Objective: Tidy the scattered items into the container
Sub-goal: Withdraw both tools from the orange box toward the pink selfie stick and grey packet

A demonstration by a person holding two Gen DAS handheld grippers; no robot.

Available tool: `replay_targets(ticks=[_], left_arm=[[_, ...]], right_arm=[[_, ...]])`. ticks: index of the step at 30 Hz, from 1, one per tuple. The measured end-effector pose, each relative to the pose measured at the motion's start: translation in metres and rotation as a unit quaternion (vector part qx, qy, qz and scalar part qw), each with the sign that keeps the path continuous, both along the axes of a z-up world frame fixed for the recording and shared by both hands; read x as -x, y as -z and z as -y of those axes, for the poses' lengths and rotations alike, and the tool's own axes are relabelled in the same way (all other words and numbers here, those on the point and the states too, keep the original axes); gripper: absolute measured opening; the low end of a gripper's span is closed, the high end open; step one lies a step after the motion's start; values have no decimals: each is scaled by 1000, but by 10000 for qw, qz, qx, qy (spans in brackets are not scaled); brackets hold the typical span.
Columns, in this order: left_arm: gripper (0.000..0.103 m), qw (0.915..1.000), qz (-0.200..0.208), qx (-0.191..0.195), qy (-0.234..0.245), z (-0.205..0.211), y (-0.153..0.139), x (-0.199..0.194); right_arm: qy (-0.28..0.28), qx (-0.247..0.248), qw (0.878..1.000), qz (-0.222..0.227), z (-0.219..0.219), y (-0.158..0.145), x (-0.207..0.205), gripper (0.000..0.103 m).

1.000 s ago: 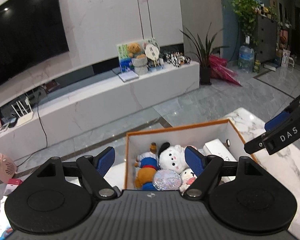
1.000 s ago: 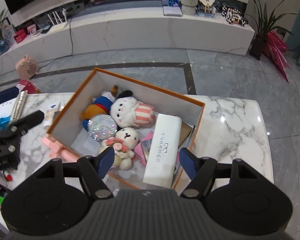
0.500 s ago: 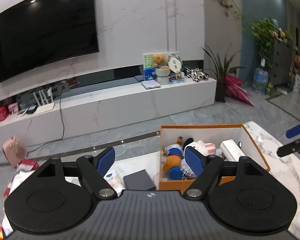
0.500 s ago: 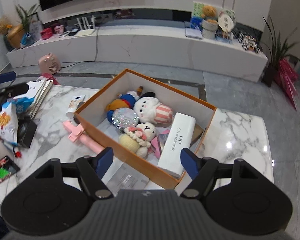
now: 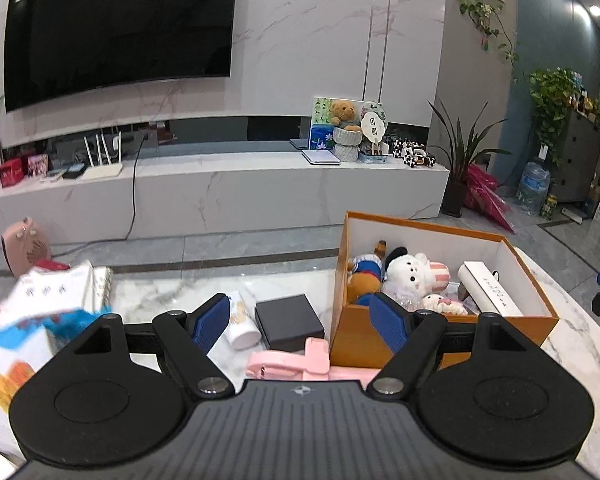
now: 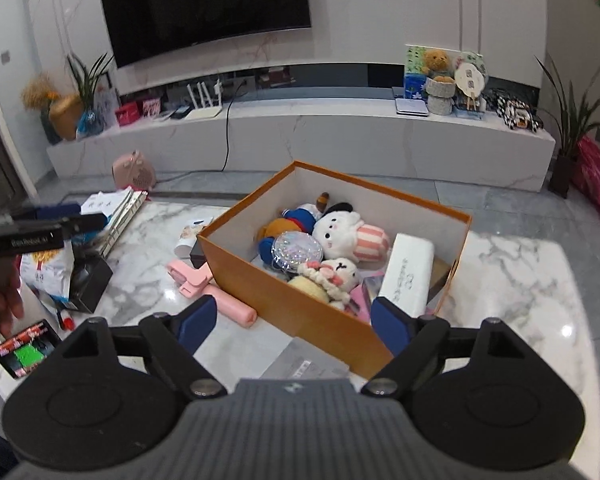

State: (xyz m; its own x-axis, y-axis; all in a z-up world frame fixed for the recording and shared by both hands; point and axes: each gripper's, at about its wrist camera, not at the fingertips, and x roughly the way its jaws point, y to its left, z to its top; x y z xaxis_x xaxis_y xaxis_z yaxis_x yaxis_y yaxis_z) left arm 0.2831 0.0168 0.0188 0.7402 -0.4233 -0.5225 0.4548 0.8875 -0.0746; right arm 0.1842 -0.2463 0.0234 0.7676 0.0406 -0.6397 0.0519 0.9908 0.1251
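An orange box [image 6: 300,312] [image 5: 356,336] stands on the marble table and holds plush toys [image 6: 352,236], a glittery disc [image 6: 296,250] and a long white case [image 6: 408,272]. Outside it lie a pink holder [image 6: 204,284] [image 5: 296,360], a small black box [image 5: 290,322] and a white tube [image 5: 242,326]. My left gripper [image 5: 300,322] is open and empty, above these loose items. My right gripper [image 6: 294,326] is open and empty, above the box's near wall.
A snack bag [image 6: 46,272], a black box [image 6: 90,280], notebooks [image 6: 116,210] and a phone [image 6: 26,348] lie at the table's left. A grey card [image 6: 304,362] lies before the box. A TV bench [image 6: 340,136] runs behind.
Both grippers have pulled back and up from over the box. The left one has swung left, so the loose items beside the box now show.
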Motion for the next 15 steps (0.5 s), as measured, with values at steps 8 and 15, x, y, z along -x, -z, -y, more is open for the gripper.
replay_targets(ticks=[8,15], left_arm=[[91,9997,-196,-128,119,11,63,-7],[91,9988,-425,-231,114,34,119,-21]], right_arm=[[198,-67,9997,114,-3,57,2,86],[458,-366,9983,-71,6,107,0,86]])
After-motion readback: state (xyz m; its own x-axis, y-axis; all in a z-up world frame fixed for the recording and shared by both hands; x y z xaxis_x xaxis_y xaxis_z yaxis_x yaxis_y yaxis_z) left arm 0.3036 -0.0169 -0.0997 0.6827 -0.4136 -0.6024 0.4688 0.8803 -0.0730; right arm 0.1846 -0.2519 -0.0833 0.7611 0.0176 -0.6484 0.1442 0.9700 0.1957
